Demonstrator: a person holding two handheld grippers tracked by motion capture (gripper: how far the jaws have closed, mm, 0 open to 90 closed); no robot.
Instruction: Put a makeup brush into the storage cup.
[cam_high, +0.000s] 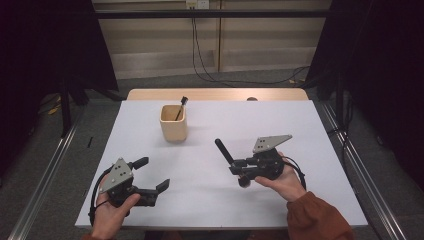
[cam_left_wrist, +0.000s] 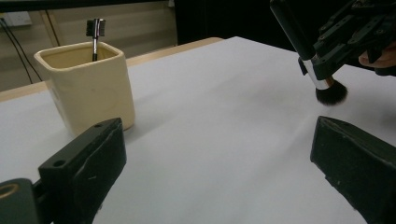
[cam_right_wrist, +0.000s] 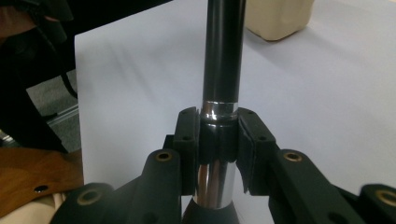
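White tabletop (cam_high: 300, 125) carries a cream cup (cam_high: 173, 122) near the far edge, left of centre. A thin tool (cam_high: 181, 107) with a dark head stands in the cup, leaning toward its far right corner.

Right gripper (cam_high: 239, 166), held in right hand (cam_high: 282, 180), sits right of centre toward the near edge. Jaws closed on a makeup brush (cam_high: 229, 157), gripping it at the silver ferrule (cam_right_wrist: 217, 112). Black handle points up and toward the far left; dark bristles (cam_left_wrist: 331, 93) hang just above the tabletop, contact unclear.

Left gripper (cam_high: 152, 175), in left hand (cam_high: 111, 212), is near the near left corner. Jaws wide apart, nothing between them, pointing right toward the brush.
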